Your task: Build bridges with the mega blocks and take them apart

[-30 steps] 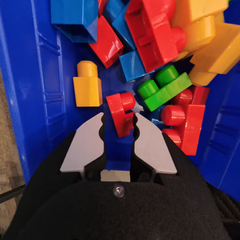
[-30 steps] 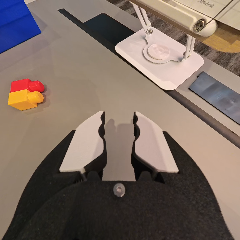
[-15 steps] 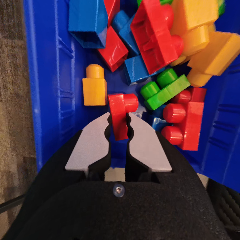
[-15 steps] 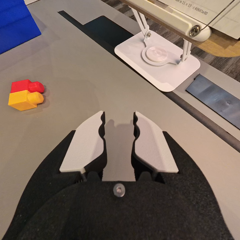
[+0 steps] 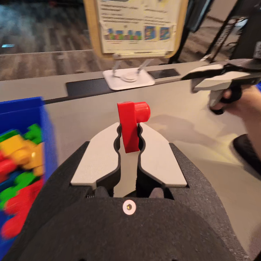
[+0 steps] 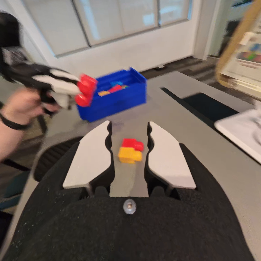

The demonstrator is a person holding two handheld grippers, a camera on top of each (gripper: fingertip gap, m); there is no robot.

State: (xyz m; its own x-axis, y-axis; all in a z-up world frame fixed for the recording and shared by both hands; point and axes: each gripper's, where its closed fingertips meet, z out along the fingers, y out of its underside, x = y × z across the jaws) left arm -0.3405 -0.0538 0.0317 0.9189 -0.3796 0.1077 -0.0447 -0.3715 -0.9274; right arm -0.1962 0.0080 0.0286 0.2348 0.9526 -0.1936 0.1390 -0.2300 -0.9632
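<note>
Left wrist view shows your left gripper (image 5: pixel 129 125) clamped on a red block (image 5: pixel 130 127), lifted above the grey table (image 5: pixel 84 118), with the blue bin (image 5: pixel 48 127) of blocks at its left. Your right gripper (image 6: pixel 129 124) has its jaws spread wide and empty above a red-and-yellow pair (image 6: pixel 130 150) of joined blocks lying on the table.
</note>
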